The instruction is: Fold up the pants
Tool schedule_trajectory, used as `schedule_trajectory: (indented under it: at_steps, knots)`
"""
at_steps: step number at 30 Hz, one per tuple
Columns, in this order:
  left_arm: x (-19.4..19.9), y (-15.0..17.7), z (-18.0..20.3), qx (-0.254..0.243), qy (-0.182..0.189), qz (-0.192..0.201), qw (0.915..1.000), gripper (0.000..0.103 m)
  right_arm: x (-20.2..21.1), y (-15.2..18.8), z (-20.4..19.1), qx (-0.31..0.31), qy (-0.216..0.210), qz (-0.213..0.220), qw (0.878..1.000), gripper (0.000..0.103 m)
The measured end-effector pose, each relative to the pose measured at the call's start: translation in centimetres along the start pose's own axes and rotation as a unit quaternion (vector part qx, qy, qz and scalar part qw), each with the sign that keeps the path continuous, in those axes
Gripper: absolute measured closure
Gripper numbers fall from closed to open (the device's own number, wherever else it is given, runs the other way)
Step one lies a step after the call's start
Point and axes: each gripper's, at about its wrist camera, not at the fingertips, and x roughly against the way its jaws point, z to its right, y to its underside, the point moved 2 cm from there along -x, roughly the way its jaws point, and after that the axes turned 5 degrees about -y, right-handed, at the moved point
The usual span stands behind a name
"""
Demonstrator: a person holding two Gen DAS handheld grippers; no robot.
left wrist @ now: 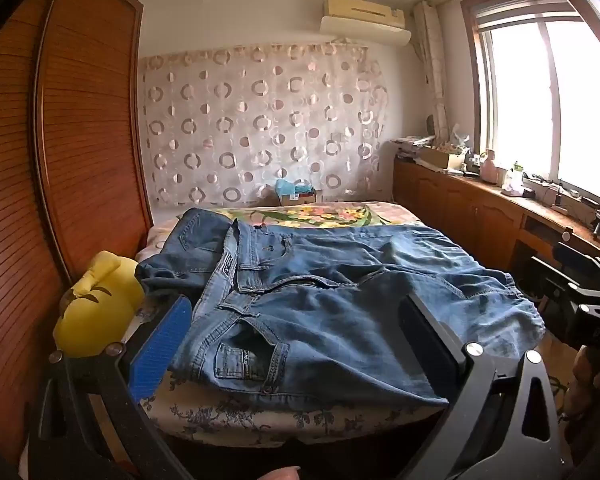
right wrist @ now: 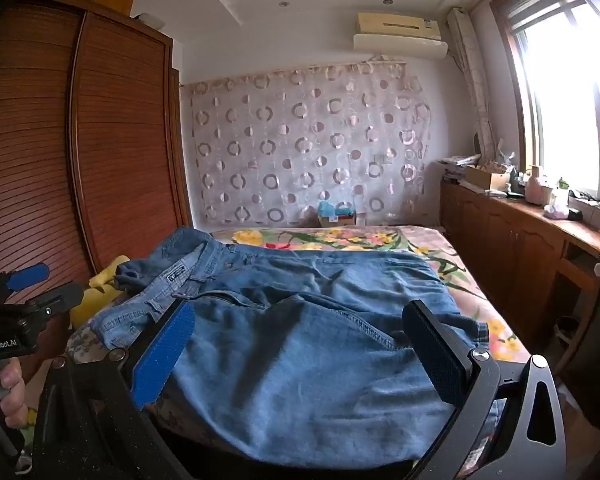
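Observation:
Blue denim pants (left wrist: 320, 296) lie spread across the near end of the bed (left wrist: 260, 412), waistband and pockets to the left, legs running right. My left gripper (left wrist: 296, 312) hovers open just before the waist and front pocket, nothing between its fingers. In the right wrist view the same pants (right wrist: 300, 340) fill the foreground, and my right gripper (right wrist: 300, 320) stands open over the leg part, apart from the cloth. The left gripper (right wrist: 24, 280) shows at the left edge there, held by a hand (right wrist: 8, 384). The right gripper's body (left wrist: 588, 300) appears at the right edge of the left wrist view.
A yellow plush toy (left wrist: 96, 304) sits at the bed's left side beside a tall wooden wardrobe (left wrist: 60, 160). A flowered blanket (right wrist: 340, 240) covers the far bed. A wooden counter (right wrist: 540, 224) with clutter runs under the window on the right. A small box (left wrist: 296, 196) rests by the patterned curtain.

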Motion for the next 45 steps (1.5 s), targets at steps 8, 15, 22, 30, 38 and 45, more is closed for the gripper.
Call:
schedule_trajectory:
  at_steps: [8, 15, 22, 30, 38, 45]
  knots:
    - [0.0, 0.0, 0.1, -0.001, 0.003, -0.005, 1.0000, 0.000, 0.0, 0.0, 0.1, -0.010, -0.002, 0.002, 1.000, 0.000]
    - [0.0, 0.0, 0.2, -0.002, 0.001, -0.007, 1.0000, 0.000, 0.0, -0.1, 0.0, -0.012, -0.004, 0.002, 1.000, 0.000]
    - [0.0, 0.0, 0.1, -0.003, 0.002, -0.008, 1.0000, 0.000, 0.2, 0.0, 0.2, -0.011, -0.003, 0.001, 1.000, 0.000]
    - [-0.5, 0.8, 0.2, -0.002, 0.003, -0.008, 1.0000, 0.000, 0.2, 0.1, -0.3, -0.009, -0.002, -0.003, 1.000, 0.000]
    - [-0.5, 0.7, 0.2, -0.001, 0.003, -0.010, 0.9999, 0.000, 0.2, 0.1, -0.3, -0.012, -0.002, -0.002, 1.000, 0.000]
    - [-0.6, 1.1, 0.2, -0.001, 0.003, -0.011, 0.9999, 0.000, 0.1, 0.2, 0.0, -0.014, 0.000, -0.002, 1.000, 0.000]
